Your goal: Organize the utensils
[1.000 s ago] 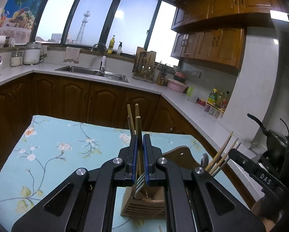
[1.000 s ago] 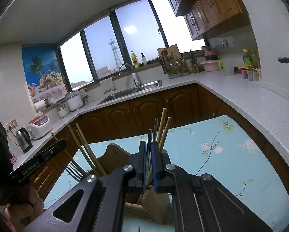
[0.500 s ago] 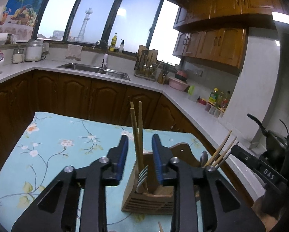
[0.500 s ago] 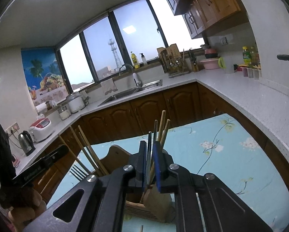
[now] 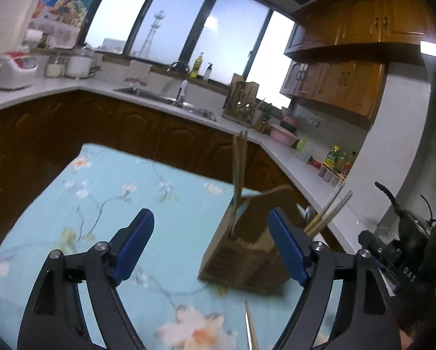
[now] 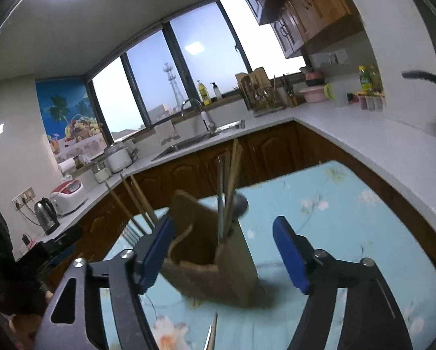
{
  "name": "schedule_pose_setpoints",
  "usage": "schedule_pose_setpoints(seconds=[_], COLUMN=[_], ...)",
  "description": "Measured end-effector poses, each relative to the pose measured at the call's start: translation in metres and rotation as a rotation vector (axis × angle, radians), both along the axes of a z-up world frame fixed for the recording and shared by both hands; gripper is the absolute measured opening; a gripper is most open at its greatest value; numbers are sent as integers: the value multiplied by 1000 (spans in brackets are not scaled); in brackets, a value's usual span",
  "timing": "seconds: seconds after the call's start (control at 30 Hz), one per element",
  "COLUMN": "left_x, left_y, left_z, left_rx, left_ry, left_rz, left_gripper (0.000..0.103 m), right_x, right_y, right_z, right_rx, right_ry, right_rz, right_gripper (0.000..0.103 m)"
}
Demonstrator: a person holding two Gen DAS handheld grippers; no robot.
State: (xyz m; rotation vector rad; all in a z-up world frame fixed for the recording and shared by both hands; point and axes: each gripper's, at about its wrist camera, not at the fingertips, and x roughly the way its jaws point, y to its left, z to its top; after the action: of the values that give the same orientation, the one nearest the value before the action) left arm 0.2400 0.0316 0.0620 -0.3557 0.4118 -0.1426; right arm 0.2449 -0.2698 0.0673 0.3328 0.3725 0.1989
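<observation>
Left wrist view. Left gripper (image 5: pixel 209 243) spread wide, jaws opening, nothing pinched; blue pads clear of everything. Wooden utensil holder (image 5: pixel 241 258) standing on the floral tablecloth (image 5: pixel 107 192), ahead and slightly right between the open jaws. Pair of chopsticks (image 5: pixel 239 160) upright in the holder's near-left compartment, beside what appears to be a fork; picture blurred, exact slot not certain. More chopsticks (image 5: pixel 330 211) leaning out of the holder's right side, next to a spoon bowl. One loose stick tip (image 5: pixel 251 329) visible at the bottom edge, lying on the cloth, not yet stowed.

Right wrist view. Right gripper (image 6: pixel 222 252) likewise spread, jaws opening, empty; holder (image 6: pixel 215 259) between and beyond the pads, no contact seen. Upright chopsticks and metal handles (image 6: pixel 228 186) seated in the holder's right compartment, spoon bowl just beside. Leaning chopsticks and fork tines (image 6: pixel 136 204) at the holder's left side. Same or another loose stick (image 6: pixel 211 332) at the lower edge on the cloth.

Assessment. Most utensils judged stowed; both latest loads released into the holder. At least one stray piece remaining on the cloth for pickup. Further strays outside the frames cannot be excluded.
</observation>
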Motion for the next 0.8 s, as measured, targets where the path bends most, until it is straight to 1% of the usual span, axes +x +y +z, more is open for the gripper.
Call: schedule_pose_setpoints(seconds=[0.17,0.33,0.4,0.57,0.63,0.8], left_x=[-28,-55,-68,-97,-108,-130], left_y=[7,8,8,5,4,-2], left_z=[-25,-43,-47,-48,-47,-47], left_rx=[-10,-15,-18,6,15,66], left_ry=[61,113,120,116,103,76], left_rz=[16,22,24,40,44,46], left_gripper=[86,86,86,86,86,87], right_x=[-29,-54,-64,-88,-96,-115], right_y=[-2,1,1,3,4,6], right_z=[-22,-37,-42,-47,-49,-54], right_rx=[26,-3,-1,15,7,-15], right_ry=[37,64,75,94,91,84], right_rz=[11,19,30,54,57,68], right_gripper=[76,77,78,79,80,81])
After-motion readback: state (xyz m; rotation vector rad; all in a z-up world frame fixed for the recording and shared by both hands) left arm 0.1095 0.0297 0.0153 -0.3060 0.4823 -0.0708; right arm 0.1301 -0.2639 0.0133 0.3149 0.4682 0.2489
